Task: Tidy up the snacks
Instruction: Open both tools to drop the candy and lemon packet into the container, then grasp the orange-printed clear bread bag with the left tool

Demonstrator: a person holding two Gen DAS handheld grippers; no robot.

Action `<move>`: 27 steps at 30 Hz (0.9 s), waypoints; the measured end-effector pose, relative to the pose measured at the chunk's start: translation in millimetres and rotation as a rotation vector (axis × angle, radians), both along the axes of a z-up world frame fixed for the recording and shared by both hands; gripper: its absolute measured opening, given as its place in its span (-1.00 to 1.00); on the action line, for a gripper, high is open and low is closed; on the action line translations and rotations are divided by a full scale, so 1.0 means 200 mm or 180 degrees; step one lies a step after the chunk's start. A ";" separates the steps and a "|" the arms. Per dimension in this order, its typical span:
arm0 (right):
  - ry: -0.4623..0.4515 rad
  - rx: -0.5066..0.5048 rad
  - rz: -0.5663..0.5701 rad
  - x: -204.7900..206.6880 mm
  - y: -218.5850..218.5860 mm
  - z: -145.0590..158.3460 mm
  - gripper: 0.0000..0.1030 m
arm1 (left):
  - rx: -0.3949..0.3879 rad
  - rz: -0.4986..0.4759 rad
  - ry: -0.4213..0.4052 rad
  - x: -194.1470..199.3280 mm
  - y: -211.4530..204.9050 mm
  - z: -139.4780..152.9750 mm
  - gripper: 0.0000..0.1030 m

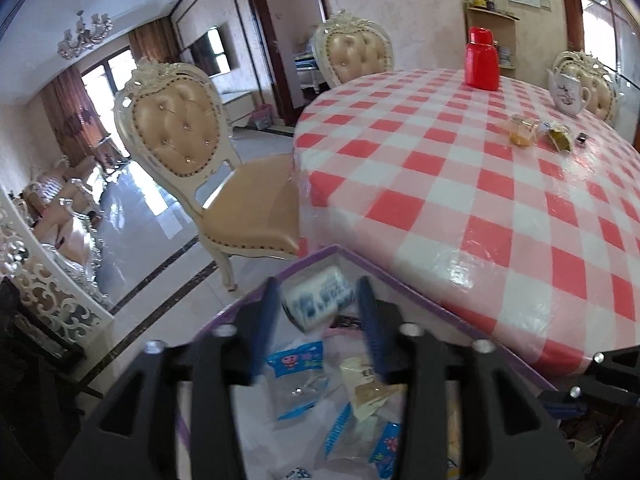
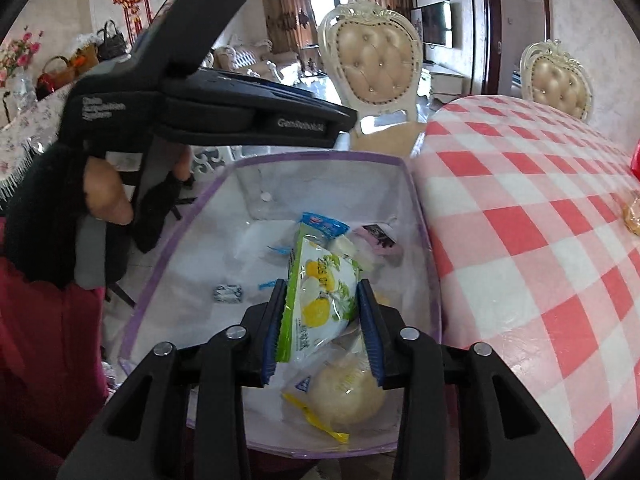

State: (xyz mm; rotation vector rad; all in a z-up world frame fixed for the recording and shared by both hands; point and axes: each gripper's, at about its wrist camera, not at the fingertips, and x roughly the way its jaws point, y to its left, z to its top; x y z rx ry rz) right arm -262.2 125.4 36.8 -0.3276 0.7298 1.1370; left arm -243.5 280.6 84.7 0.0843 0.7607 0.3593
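Note:
A clear bin with a purple rim (image 2: 404, 164) sits below the edge of the checked table and holds several snack packets. My right gripper (image 2: 320, 292) hovers over it. A green and white lemon packet (image 2: 320, 300) stands loose between its blue fingers (image 2: 370, 328); a gap shows on the right side, so the gripper is open. My left gripper (image 1: 318, 296) is over the same bin (image 1: 400, 280) and open. A white and blue packet (image 1: 318, 300) lies just past its fingertips without being pinched. A wrapped round bun (image 2: 346, 392) rests in the bin.
On the red and white checked table (image 1: 480, 208) stand a red jar (image 1: 482, 60), a white teapot (image 1: 568, 92), a small jar (image 1: 522, 130) and a green packet (image 1: 560, 138). Padded chairs (image 1: 188, 128) stand around it. A gloved hand (image 2: 52, 216) holds the left tool above the bin.

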 end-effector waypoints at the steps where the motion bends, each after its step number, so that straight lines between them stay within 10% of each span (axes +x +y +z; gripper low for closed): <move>1: 0.0017 0.0058 -0.0028 0.01 -0.02 0.01 -0.15 | 0.0036 0.0050 -0.0025 0.00 0.00 0.01 0.52; 11: 0.0166 0.0366 -0.0659 0.25 -0.33 0.07 0.28 | 0.0197 0.0055 -0.0019 0.08 -0.13 -0.01 0.79; 18: 0.0186 0.0528 -0.1608 0.56 -0.83 0.10 0.49 | -0.0731 -0.0410 -0.0483 0.28 -0.43 0.11 0.96; 27: 0.0387 0.0535 -0.2831 0.99 -1.54 0.03 0.55 | -0.0936 -0.0697 -0.0258 1.04 -1.00 0.00 0.96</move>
